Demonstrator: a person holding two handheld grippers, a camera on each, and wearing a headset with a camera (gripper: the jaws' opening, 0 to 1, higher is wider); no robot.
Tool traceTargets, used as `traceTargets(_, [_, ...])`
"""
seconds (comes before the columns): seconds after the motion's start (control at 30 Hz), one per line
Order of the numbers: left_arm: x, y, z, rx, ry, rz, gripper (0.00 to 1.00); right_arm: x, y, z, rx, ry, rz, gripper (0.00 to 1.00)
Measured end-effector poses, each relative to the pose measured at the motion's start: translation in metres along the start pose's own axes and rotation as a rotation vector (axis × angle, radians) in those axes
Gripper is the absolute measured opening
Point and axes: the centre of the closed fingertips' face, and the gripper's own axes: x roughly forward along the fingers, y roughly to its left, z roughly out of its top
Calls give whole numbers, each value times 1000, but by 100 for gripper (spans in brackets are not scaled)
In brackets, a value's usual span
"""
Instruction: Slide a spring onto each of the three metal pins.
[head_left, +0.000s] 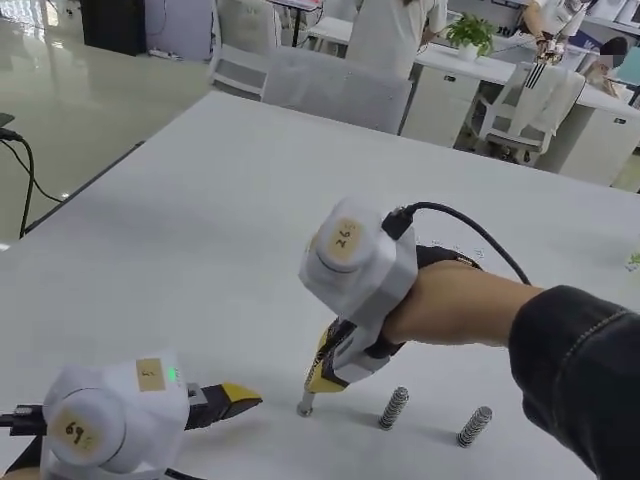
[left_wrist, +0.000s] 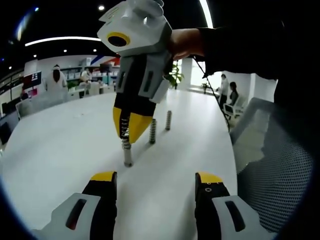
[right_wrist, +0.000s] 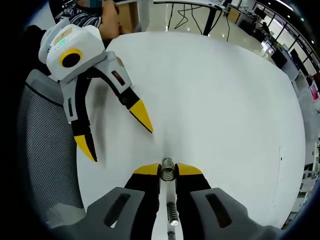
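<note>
My right gripper (head_left: 322, 380) points down, shut on a spring (left_wrist: 124, 129) that sits over the top of a bare metal pin (head_left: 305, 405) standing on the white table. In the left gripper view the pin (left_wrist: 127, 154) rises below the right gripper (left_wrist: 131, 125). The spring (right_wrist: 172, 211) runs between the right gripper's (right_wrist: 167, 170) closed yellow tips. Two other pins, each wearing a spring (head_left: 393, 408) (head_left: 474, 426), stand to the right. My left gripper (head_left: 236, 415) lies low at the near left, open with nothing in it, a short way from the pin.
The white table (head_left: 230, 200) stretches far ahead. A mesh chair (left_wrist: 270, 170) stands at the table's near side. Desks, chairs and seated people (head_left: 540, 80) are beyond the far edge.
</note>
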Motion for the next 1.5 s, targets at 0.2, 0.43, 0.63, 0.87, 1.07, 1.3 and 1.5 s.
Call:
traceTargets(0.2, [0,0,-1,-2,1,-1,58,9,5,-2,6,5,14,9])
traceTargets(0.43, [0,0,-2,-6,2,3,58,18,10,-2,5,8,24,9])
traceTargets(0.63, [-1,2,-2,-8,-1,9,58,27,10,-6,-11,35,16,9])
traceTargets(0.87, [-1,2,-3,-9,0,11,57,36,12,-11,-6,43,13,9])
traceTargets(1.07, [-2,3,-3,-10,0,13,57,40,14,-15,17,37,20,12])
traceTargets(1.3, [-1,2,-3,-8,1,10,57,39,14,-22,45,29,19,13])
traceTargets(1.5, [0,2,-3,-5,3,9,57,33,17,-26,88,-7,17,16])
